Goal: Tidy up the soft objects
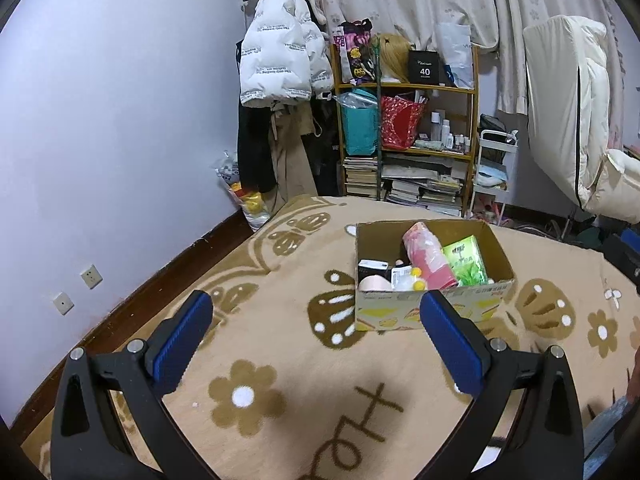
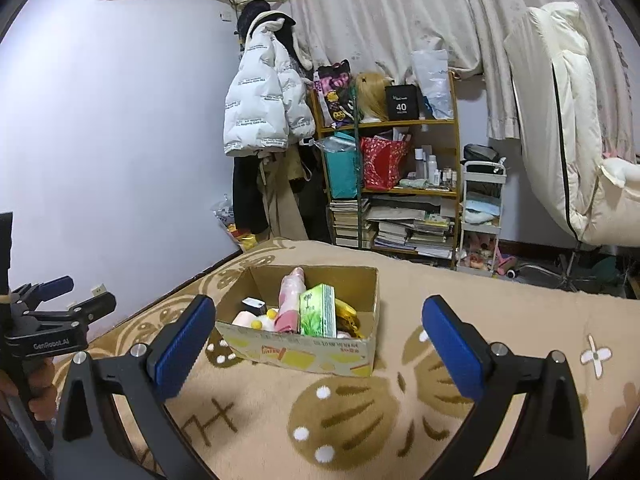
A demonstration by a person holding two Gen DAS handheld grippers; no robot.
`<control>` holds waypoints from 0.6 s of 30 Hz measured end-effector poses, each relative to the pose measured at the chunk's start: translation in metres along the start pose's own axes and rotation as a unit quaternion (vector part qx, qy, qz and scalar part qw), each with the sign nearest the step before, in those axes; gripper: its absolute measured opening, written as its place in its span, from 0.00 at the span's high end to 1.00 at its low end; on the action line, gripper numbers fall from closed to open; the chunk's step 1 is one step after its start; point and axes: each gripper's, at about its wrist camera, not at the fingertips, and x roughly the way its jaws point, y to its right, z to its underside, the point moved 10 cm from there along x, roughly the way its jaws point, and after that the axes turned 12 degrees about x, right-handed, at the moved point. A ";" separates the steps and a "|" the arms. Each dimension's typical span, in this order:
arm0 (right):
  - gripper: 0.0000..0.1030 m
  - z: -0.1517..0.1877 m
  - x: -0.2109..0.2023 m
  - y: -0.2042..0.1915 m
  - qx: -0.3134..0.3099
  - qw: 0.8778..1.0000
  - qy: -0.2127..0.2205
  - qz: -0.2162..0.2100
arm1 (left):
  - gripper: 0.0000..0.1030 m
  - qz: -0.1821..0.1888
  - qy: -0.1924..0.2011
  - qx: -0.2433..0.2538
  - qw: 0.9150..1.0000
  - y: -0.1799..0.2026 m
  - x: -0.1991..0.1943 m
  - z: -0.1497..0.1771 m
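An open cardboard box stands on the patterned beige blanket. It holds a pink soft pack, a green tissue pack, a pale pink roll, a yellow-and-white toy and other small items. My left gripper is open and empty, held above the blanket in front of the box. My right gripper is open and empty, also in front of the box. The left gripper shows at the left edge of the right wrist view.
A wooden shelf with bags, bottles and books stands behind the bed. A white puffer jacket hangs beside it. A white cart and cream bedding are at the right. The wall runs along the left.
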 end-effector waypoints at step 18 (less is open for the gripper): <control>0.00 0.019 0.009 0.028 -0.010 0.999 0.000 0.043 | 0.01 0.001 0.019 -0.005 1.000 0.005 0.009 0.008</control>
